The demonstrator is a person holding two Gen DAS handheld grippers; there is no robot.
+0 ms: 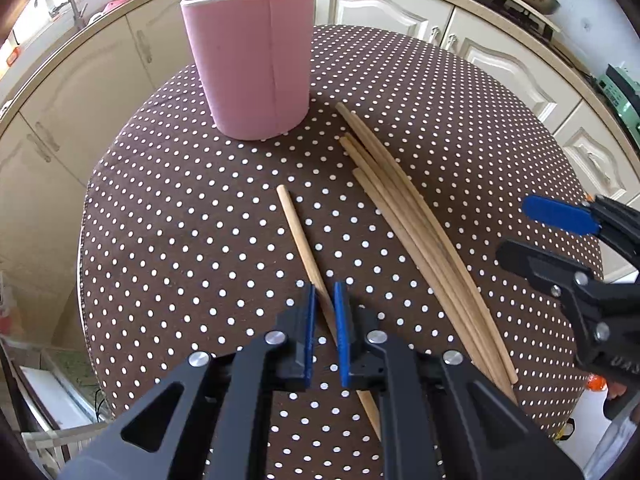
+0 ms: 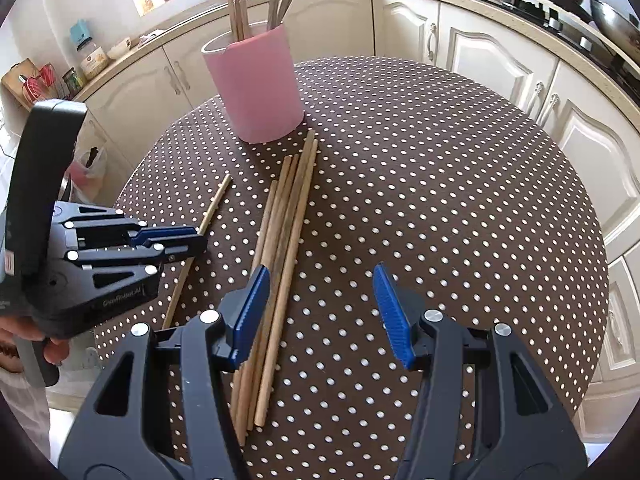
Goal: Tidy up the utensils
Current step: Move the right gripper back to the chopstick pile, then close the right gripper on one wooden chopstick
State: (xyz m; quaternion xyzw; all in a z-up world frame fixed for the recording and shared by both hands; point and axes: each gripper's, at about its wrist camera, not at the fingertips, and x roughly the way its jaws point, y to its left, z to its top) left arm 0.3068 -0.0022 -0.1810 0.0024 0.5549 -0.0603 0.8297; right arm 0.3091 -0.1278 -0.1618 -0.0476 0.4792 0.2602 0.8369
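Because it is thin, stiff, light wood, the lone chopstick (image 1: pixel 298 240) is judged easy to lift but apt to roll or pivot when pinched away from its middle. It lies at lower centre of the left wrist frame on the dotted cloth (image 1: pixel 180 220), and the left gripper (image 1: pixel 325 334) is seen pressed together on its lower half, the stick passing between the blue pads. A hold nearer the middle is judged steadier for tipping it upright. Right of it, well apart, a bundle (image 2: pixel 280 264) of chopsticks lies loose, likely to scatter if nudged. Over that bundle the right gripper (image 2: pixel 320 320) is held with jaws spread, nothing between them. At upper centre the pink cup (image 1: pixel 252 64) stands, already holding upright chopsticks.
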